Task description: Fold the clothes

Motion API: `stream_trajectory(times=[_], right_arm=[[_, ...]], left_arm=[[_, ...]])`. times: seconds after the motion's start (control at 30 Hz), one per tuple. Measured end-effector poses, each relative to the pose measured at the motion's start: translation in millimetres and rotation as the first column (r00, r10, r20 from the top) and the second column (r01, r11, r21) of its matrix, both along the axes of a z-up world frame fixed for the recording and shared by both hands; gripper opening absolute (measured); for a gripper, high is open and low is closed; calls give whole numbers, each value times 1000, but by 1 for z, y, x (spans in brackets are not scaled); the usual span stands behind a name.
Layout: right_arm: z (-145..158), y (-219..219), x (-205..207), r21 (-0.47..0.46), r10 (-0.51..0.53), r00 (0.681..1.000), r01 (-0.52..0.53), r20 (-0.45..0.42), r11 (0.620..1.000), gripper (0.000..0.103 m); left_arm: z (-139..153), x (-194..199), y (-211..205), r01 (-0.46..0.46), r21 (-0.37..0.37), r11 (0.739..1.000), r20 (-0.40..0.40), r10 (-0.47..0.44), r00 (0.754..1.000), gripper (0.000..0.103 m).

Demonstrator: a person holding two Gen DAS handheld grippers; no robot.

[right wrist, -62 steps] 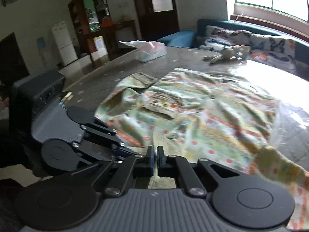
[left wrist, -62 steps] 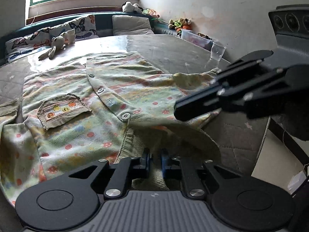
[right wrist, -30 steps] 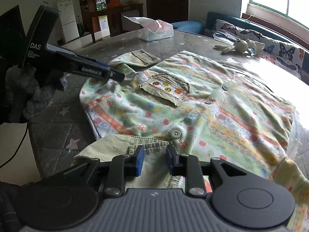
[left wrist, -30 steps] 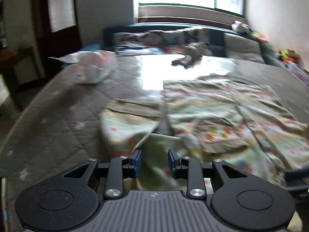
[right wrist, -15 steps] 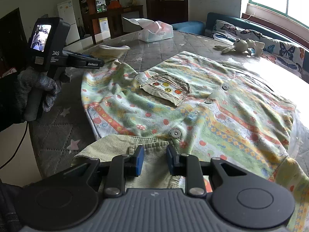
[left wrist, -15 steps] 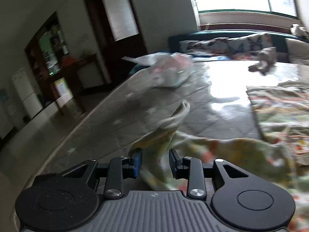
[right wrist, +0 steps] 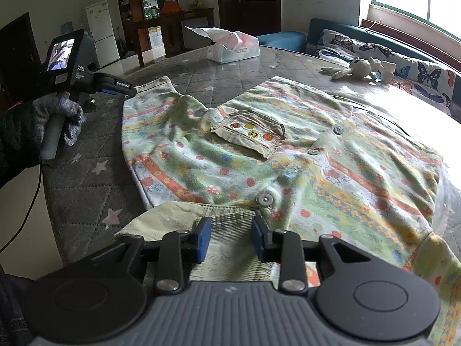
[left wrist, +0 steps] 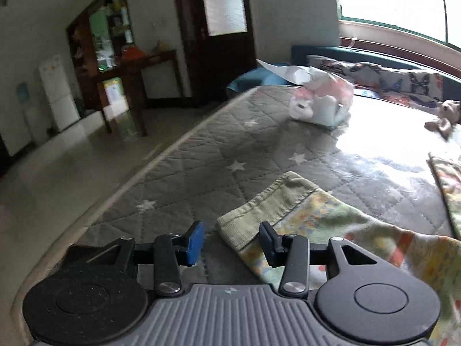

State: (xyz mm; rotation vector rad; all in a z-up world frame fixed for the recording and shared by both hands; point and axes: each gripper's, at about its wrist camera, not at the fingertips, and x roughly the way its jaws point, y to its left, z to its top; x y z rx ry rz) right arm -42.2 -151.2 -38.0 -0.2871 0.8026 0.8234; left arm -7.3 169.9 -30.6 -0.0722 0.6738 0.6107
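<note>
Shirt (right wrist: 288,155) lies flat, front up, on the mattress (right wrist: 86,178), no fold made yet: left tool (left wrist: 230,240) opening w/ sleeve cuff (left wrist: 259,213) loose between jaws, right tool (right wrist: 230,240) opening over the collar (right wrist: 173,219); whole fold left.

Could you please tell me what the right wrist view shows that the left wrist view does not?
Only the right wrist view shows the shirt's chest pocket, its snap buttons, the plush rabbit, and the gloved hand holding the left claw. Only the left wrist view shows the sleeve cuff lying between that claw's opening jaws, unpinched. Both show the patterned shirt, the quilted star mattress and the tissue pack.
</note>
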Motion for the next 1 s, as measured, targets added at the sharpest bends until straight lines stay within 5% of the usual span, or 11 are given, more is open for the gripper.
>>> stream_trajectory(times=[0.07,0.2,0.33,0.67,0.8,1.0], right_arm=[[0,0,-1,-1,0,1000,0,1,1000,34],[0,0,-1,5,-5,1000,5,-2,1000,35],[0,0,-2,5,-6,1000,6,1,1000,35],[2,1,-2,14,-4,1000,4,-2,1000,41],[7,0,-2,30,-9,1000,9,8,999,41],[10,-4,1,32,-37,999,36,14,999,41]], left_arm=[[0,4,3,15,-17,1000,5,-14,1000,44],[0,4,2,30,-26,999,21,-29,999,9],[3,-6,-2,-30,17,999,24,29,999,5],[3,-19,2,-79,24,997,-14,79,997,13],[12,-28,3,-86,23,996,-7,86,996,36],[42,-35,-26,56,-23,998,73,-54,996,38]])
